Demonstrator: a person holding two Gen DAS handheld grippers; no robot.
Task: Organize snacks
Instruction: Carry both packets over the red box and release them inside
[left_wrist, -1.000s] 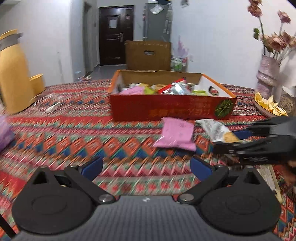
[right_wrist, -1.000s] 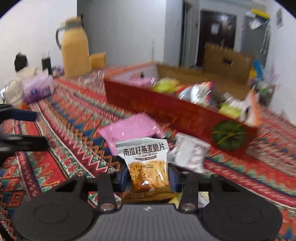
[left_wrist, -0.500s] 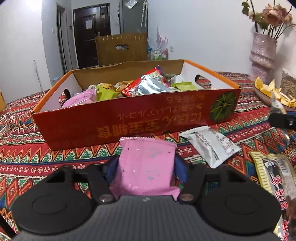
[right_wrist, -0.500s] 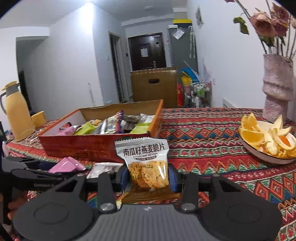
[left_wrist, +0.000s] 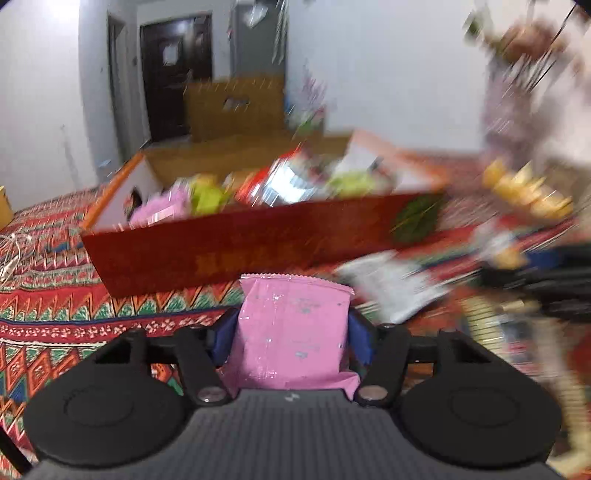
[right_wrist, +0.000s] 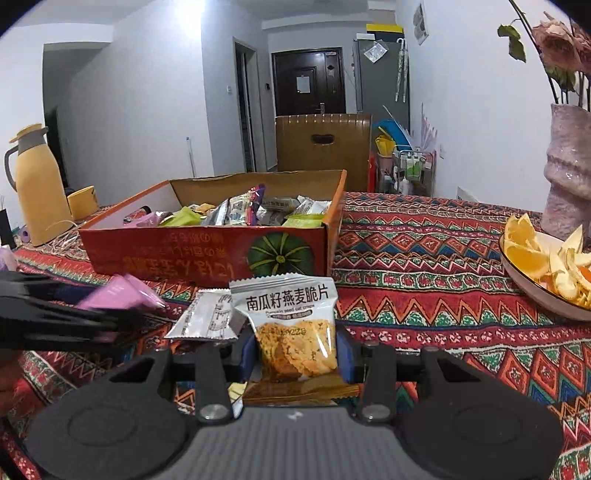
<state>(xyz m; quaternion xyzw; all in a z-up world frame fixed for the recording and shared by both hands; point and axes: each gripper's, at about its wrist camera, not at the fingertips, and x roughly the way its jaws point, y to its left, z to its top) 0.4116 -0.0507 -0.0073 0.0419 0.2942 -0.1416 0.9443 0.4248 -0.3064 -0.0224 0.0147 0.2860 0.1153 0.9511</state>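
My left gripper (left_wrist: 291, 341) is shut on a pink snack packet (left_wrist: 293, 328), held up in front of the red snack box (left_wrist: 236, 251). It also shows in the right wrist view (right_wrist: 122, 295) at the left. My right gripper (right_wrist: 291, 354) is shut on a clear oat-crisp packet (right_wrist: 291, 328) with Chinese lettering, held near the box's front right corner (right_wrist: 280, 254). The box holds several wrapped snacks (right_wrist: 251, 212). A silver-white packet (right_wrist: 207, 314) lies on the patterned cloth in front of the box; it also shows, blurred, in the left wrist view (left_wrist: 391, 288).
A plate of orange pieces (right_wrist: 546, 266) and a pink vase with flowers (right_wrist: 569, 177) stand at the right. A yellow thermos (right_wrist: 37, 188) and cup (right_wrist: 83, 201) stand at the far left. A brown carton (right_wrist: 323, 144) is behind the table.
My left gripper has lifted the pink packet off the cloth and is swinging, blurring its view. My right gripper has kept hold of the oat-crisp packet and moved closer to the box.
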